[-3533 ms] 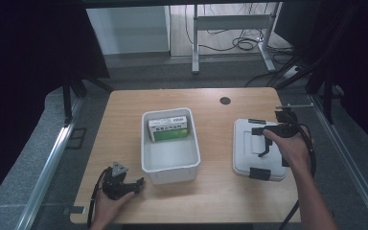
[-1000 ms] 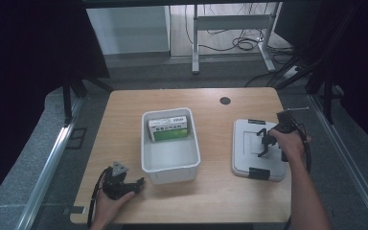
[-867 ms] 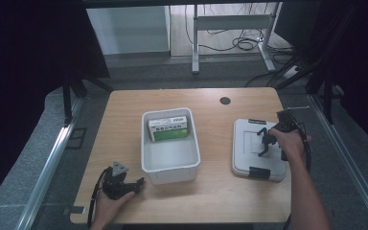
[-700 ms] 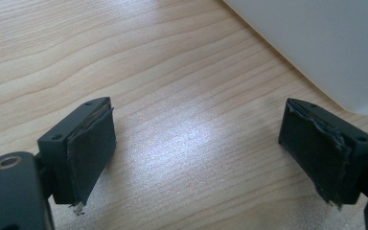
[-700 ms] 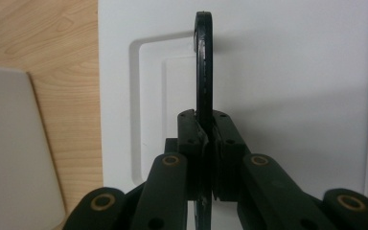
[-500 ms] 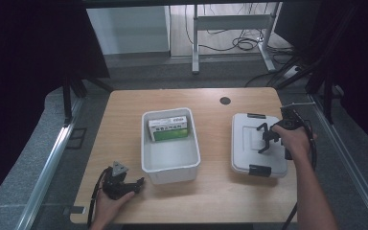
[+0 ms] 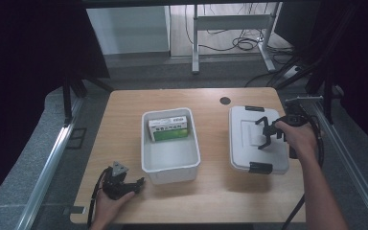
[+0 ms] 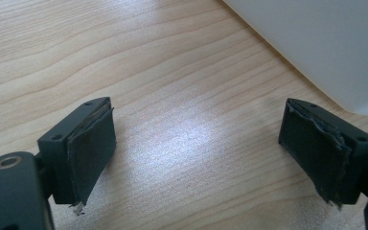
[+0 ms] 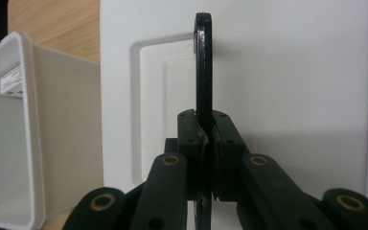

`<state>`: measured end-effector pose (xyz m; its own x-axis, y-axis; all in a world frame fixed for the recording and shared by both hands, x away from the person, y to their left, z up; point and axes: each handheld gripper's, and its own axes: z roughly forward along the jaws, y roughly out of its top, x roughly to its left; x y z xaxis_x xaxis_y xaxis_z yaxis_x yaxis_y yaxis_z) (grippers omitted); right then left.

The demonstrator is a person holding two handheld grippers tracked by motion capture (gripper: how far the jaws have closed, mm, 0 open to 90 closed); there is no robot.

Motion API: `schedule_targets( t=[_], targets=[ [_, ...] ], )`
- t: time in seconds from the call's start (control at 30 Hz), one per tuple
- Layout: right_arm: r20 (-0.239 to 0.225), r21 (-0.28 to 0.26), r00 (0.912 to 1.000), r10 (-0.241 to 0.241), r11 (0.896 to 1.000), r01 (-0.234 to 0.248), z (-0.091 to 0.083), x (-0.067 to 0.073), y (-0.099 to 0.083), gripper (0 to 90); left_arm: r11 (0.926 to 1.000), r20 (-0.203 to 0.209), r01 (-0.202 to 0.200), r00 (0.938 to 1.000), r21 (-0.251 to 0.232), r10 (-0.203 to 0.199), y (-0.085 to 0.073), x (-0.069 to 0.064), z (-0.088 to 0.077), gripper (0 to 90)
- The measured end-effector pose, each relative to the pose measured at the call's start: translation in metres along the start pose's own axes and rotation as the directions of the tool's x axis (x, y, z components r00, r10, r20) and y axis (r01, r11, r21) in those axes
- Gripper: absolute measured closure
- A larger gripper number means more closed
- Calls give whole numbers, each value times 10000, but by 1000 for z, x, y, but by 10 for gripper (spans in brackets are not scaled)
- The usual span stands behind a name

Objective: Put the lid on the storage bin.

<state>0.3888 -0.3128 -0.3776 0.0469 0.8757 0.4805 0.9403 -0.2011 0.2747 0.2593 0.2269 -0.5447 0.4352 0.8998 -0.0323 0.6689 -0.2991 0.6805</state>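
A white lid [image 7: 249, 143] with a thin black handle [image 7: 263, 128] hangs just above the right side of the table. My right gripper [image 7: 267, 135] is shut on that handle from the right. In the right gripper view the handle [image 9: 203, 62] stands edge-on between the closed pads [image 9: 205, 129], with the lid [image 9: 292, 96] behind it. A white bin [image 7: 170, 165] sits mid-table with a green and white box [image 7: 169, 128] at its far end. My left gripper [image 7: 124, 184] rests on the table at the front left, jaws wide apart [image 8: 196, 153] with bare wood between them.
The lid has black clips at its near edge [image 7: 260, 167] and far edge [image 7: 254, 109]. A round black grommet [image 7: 225, 100] lies in the table behind the bin. The bin's corner [image 8: 326, 43] is close to my left gripper. A metal rail [image 7: 345, 158] runs along the right.
My right hand has risen with the handle in its grip, and the lid has come up and shifted slightly toward the far side. The left gripper has stayed put.
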Motion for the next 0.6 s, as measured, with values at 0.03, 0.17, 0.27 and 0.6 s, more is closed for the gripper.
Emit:
schedule_targets(
  t=[0.03, 0.17, 0.27, 0.6],
  targets=[
    [-36, -39, 10000, 4, 10000, -4, -1, 1, 0, 847, 10000, 0, 0, 10000, 0, 0, 0, 0, 0, 124],
    [-68, -123, 10000, -49, 9999, 48, -7, 6, -1, 846, 10000, -3, 0, 10000, -3, 0, 0, 0, 0, 124],
    [-110, -143, 9999, -97, 9999, 95, -9, 8, -1, 846, 10000, 2, 3, 10000, -3, -3, 0, 0, 0, 124],
    [-393, -302, 9988, -282, 9992, 271, -16, 23, -3, 846, 10000, -4, -2, 10000, -27, 2, 0, 0, 0, 124]
  ],
)
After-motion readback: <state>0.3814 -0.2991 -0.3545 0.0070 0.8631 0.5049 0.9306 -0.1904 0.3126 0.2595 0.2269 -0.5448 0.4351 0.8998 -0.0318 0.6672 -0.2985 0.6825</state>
